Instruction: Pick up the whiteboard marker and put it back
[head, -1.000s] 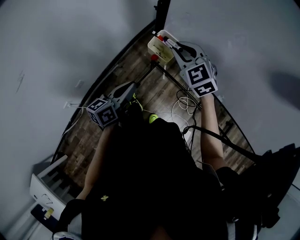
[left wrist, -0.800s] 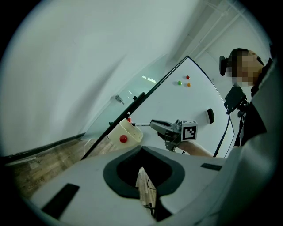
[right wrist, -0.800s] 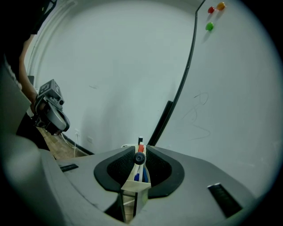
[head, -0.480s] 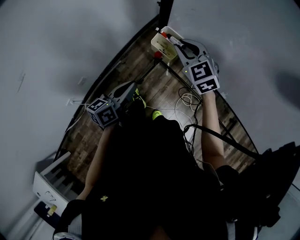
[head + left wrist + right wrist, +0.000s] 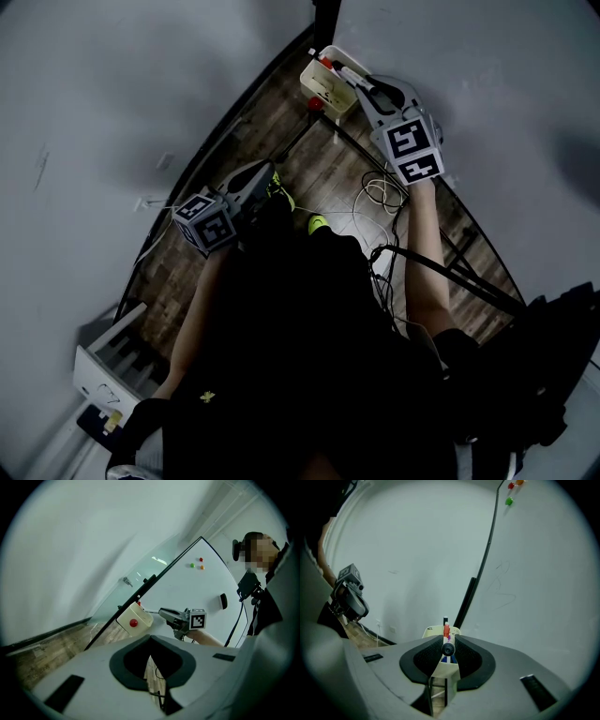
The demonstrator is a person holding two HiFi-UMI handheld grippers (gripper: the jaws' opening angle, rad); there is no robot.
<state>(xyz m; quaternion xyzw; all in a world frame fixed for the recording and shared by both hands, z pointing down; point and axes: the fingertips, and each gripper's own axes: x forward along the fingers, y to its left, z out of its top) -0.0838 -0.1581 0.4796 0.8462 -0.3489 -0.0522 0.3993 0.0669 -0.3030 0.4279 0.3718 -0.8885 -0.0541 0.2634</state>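
The right tool (image 5: 447, 641) clenches a whiteboard marker (image 5: 448, 649), poised at the cream holder (image 5: 323, 94) beside the whiteboard (image 5: 534, 573). The left tool (image 5: 150, 638) hangs closed, empty.

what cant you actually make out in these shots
Marker body: right gripper view, end-on, fingers cover the barrel.
Holder contents: head view, too small and dark.
Floor under the person: head view, their body hides it.
Coloured dots: left gripper view, too small to identify.

I record a wood-plank floor (image 5: 173, 277). Loose white cable coils (image 5: 373, 195) lie directly on it, just beside a black bar (image 5: 349, 150).
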